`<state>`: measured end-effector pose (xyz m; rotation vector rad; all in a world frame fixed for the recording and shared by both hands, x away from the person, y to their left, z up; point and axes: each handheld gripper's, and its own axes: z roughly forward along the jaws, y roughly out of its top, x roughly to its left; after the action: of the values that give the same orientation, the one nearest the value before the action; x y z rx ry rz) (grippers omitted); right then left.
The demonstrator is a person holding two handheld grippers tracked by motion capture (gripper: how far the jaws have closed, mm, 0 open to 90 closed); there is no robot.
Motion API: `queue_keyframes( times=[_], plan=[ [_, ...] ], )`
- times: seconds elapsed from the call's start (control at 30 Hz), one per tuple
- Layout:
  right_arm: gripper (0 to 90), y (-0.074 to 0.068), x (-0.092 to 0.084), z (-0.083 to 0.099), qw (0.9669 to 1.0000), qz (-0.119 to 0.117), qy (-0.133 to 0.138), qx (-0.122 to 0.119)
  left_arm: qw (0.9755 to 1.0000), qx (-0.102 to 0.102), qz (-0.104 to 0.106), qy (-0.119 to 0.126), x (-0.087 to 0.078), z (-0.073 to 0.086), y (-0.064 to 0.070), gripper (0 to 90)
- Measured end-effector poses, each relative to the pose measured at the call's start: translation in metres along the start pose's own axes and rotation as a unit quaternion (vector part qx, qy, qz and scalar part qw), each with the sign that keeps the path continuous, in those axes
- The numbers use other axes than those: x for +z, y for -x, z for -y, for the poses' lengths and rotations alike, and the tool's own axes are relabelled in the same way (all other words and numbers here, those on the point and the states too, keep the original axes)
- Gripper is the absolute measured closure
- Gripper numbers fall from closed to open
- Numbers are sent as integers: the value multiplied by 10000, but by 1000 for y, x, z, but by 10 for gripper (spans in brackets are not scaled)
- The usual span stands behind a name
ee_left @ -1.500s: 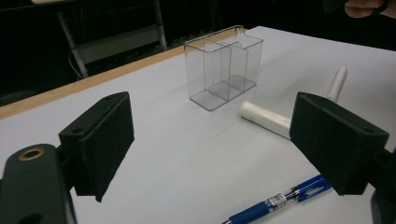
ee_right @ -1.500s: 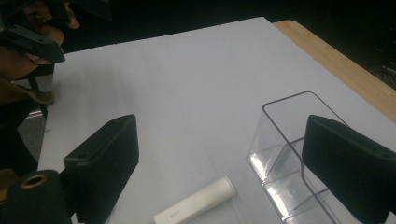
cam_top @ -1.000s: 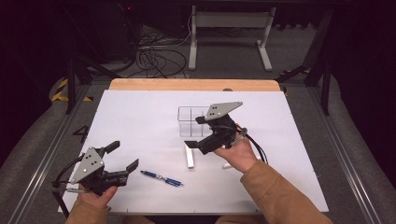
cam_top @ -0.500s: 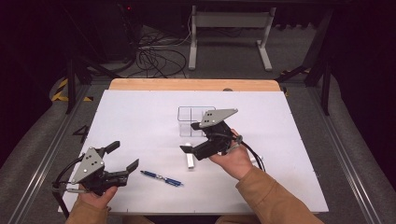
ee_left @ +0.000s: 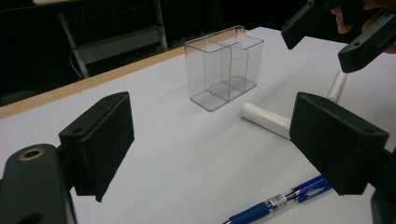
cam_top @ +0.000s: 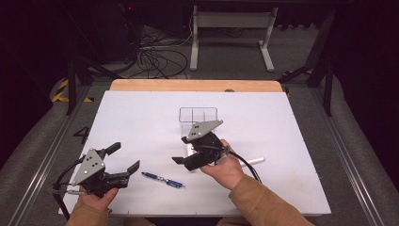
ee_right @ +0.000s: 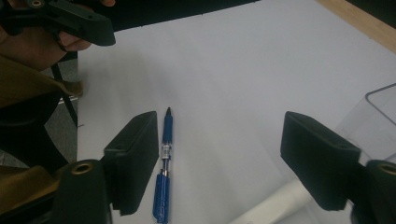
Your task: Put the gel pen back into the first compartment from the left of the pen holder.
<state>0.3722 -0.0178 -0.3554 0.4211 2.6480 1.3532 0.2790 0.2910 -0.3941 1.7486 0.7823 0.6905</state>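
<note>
A: Between the pads of the right claw point(cam_top: 180, 150), is anything sitting?

B: Nothing is being squeezed. The claw is released, though its jaws have just been closing partway. It is hovering low over the worktop point(cam_top: 291, 141), and a white tube point(cam_top: 189, 149) is lying just under its tips. In the right gripper view that tube is showing at the bottom edge, between the pads but below them.

A: So which step is going on?

B: I am reading it as the reach for that tube, with the grasp not yet made. The pen point(cam_top: 162, 179) is lying a little farther out, nearer the person, so it could be the target instead.

A: And beyond that?

B: The clear box point(cam_top: 197, 114) is standing upright just behind the tube, empty as far as I am seeing. A second tube point(cam_top: 254, 161) is lying to the right of the hand. The left claw point(cam_top: 126, 156) is resting near the front edge, gaping wide and holding nothing.

A: What is the next move asking for?

B: Sinking until the pads are straddling the tube across its width, then clenching without rolling it into the box.
</note>
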Motion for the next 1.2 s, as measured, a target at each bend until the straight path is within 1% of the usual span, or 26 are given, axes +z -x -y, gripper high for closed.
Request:
queue_keyframes(
  times=[0.1, 0.27, 0.3, 0.47, 0.53, 0.67, 0.73, 0.83, 0.93, 1.03, 1.13, 1.2],
  plan=[
    [322, -3, 6, 0, 10000, -34, -57, 38, 10000, -2, -2, 1, 0, 0, 0, 147],
    [340, -10, 17, -1, 9998, -17, -210, -29, 10000, -9, -4, 15, 0, 0, -1, 146],
    [345, -12, 22, 0, 9996, -73, -267, -17, 10000, -8, -5, 16, -1, 0, -1, 146],
    [343, -15, 29, 0, 9994, -135, -312, 20, 10000, -23, -13, 18, -1, 0, -1, 146],
    [351, -18, 35, 1, 9991, -114, -399, -19, 10000, -23, -15, 19, -1, 0, -1, 146],
    [350, -22, 40, 3, 9991, -46, -429, -53, 10000, -5, -18, 22, -1, 0, -1, 147],
    [350, -23, 45, 4, 9988, -168, -455, 27, 10000, -12, -18, 26, -1, 0, -1, 146],
    [354, -25, 47, 4, 9986, -187, -498, 39, 10000, -7, -19, 26, -1, 0, -1, 146],
    [375, -27, 52, 4, 9982, -253, -519, 177, 10000, -2, -25, 34, -2, 0, -2, 146],
    [426, -30, 56, 3, 9975, -102, -630, 289, 10000, -1, -27, 33, -2, 0, -2, 147],
    [458, -32, 60, 3, 9971, -106, -683, 327, 10000, -5, -29, 28, -2, 0, -1, 147],
    [472, -33, 62, 3, 9969, -59, -725, 298, 10000, 6, -38, 28, -1, 0, -2, 146]
  ],
)
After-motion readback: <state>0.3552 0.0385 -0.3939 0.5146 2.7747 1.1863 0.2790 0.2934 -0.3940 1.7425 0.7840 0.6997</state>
